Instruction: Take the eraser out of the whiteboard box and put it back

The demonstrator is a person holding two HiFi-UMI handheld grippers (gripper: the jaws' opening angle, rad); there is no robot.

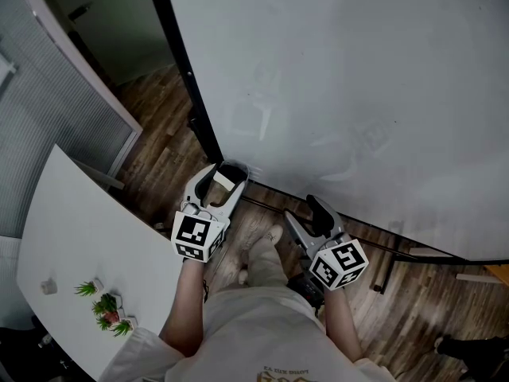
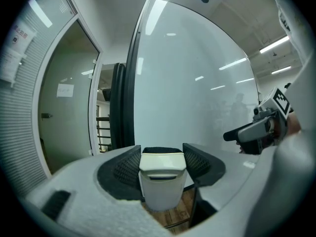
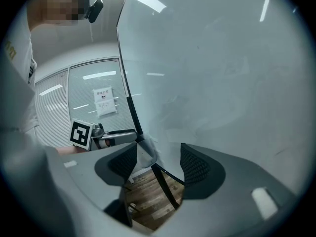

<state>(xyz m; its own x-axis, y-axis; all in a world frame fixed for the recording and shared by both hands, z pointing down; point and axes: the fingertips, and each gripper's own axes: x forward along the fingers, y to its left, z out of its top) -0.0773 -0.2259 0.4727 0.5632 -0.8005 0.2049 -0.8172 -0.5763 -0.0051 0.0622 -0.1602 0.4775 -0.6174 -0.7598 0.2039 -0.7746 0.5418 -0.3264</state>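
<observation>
Pinching the eraser (image 2: pixel 162 179) by its two side walls, our left gripper (image 1: pixel 225 172) carries it centred between the pads, with the dark strip at the far end. We judge it light, with a stiff and slightly slick shell, so the sides suit the grip. The right gripper (image 3: pixel 159 162) stands spread and empty. The whiteboard (image 2: pixel 197 83) is just beyond.

Whiteboard (image 1: pixel 358 94) blocks close ahead of both jaws. Eraser (image 2: pixel 162 177) fills left gripper (image 2: pixel 162 154) gap; right gripper (image 3: pixel 158 162) gap free. Floor (image 3: pixel 148 194) open below jaws.
</observation>
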